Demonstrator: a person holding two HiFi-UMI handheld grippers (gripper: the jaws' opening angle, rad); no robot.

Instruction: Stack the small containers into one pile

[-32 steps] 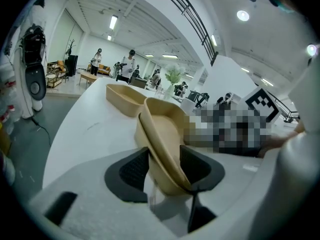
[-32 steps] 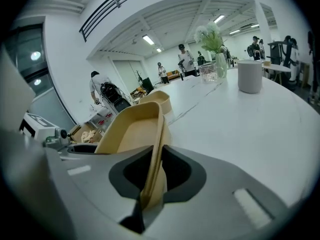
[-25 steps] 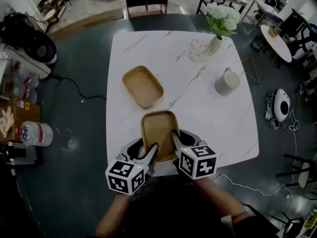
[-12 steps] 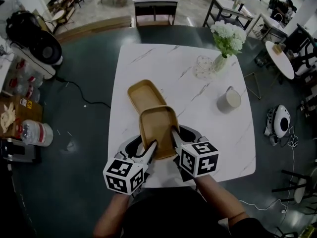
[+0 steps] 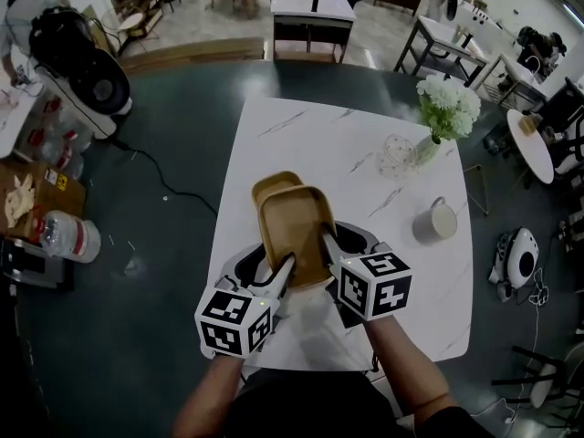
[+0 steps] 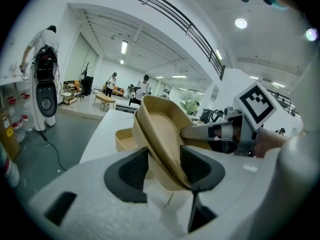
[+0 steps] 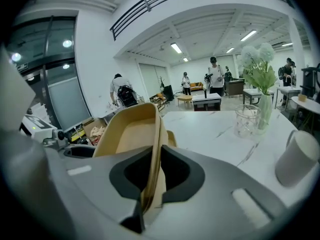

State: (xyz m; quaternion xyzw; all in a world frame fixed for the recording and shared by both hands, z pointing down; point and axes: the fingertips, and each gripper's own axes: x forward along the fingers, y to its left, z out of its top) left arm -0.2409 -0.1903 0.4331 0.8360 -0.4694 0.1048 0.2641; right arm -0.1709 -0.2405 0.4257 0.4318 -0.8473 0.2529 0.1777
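Fingers (image 6: pixel 200 166) of the left gripper (image 6: pixel 164 168) stand wide, clamped across the near-left corner of the held tray (image 5: pixel 297 231). Right gripper (image 7: pixel 152 173) is nearly closed, pinching the thin right rim wall at the same near end. So both hands carry one tray, up off the table (image 5: pixel 365 153), near end toward me; it looks tilted, not level.

Key relation: the other tray (image 5: pixel 272 185) lies flat on the table just beyond and below the held one, on the side toward the table's left edge. Only its far-left end shows in the head view. Long axes run roughly alike, near edge to far edge, with the held tray a bit right of the other.

My call: the next move is a small shift forward-left, then lower to nest. Left hand is nearer the target.
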